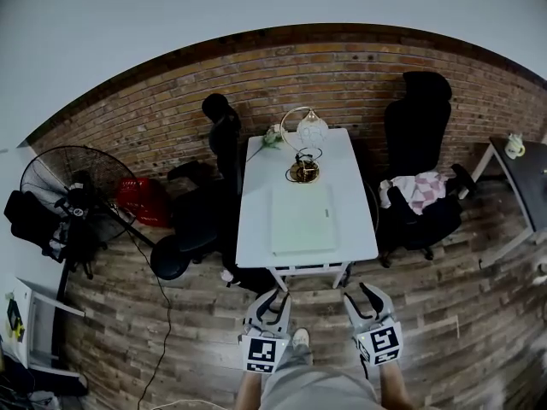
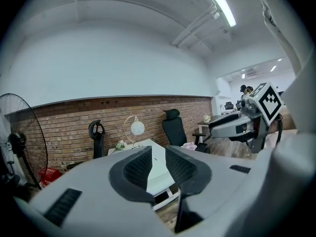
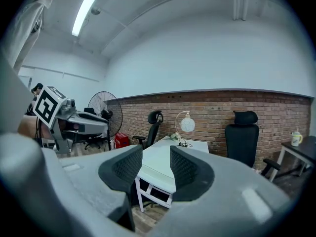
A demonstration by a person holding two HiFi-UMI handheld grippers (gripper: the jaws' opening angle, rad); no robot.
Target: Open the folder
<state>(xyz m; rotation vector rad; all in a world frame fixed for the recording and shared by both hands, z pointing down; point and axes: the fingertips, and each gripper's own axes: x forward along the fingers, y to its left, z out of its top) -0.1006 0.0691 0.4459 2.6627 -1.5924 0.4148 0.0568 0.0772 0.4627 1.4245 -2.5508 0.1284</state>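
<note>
A pale green folder (image 1: 303,220) lies shut and flat on the white table (image 1: 256,229), toward its near end. Both grippers hang over the wooden floor just short of the table's front edge and are apart from the folder. The left gripper (image 1: 273,300) is open, with nothing between its fingers. The right gripper (image 1: 362,295) is open and empty too. In the left gripper view the jaws (image 2: 158,167) frame the table (image 2: 159,174) some way ahead. The right gripper view has its jaws (image 3: 156,166) aimed at the same table (image 3: 160,174).
A globe desk lamp (image 1: 305,139) and a small plant (image 1: 272,137) stand at the table's far end. Black office chairs sit to the right (image 1: 419,169) and left (image 1: 205,220). A floor fan (image 1: 73,190), a red bag (image 1: 141,199) and a dark side desk (image 1: 521,178) stand around.
</note>
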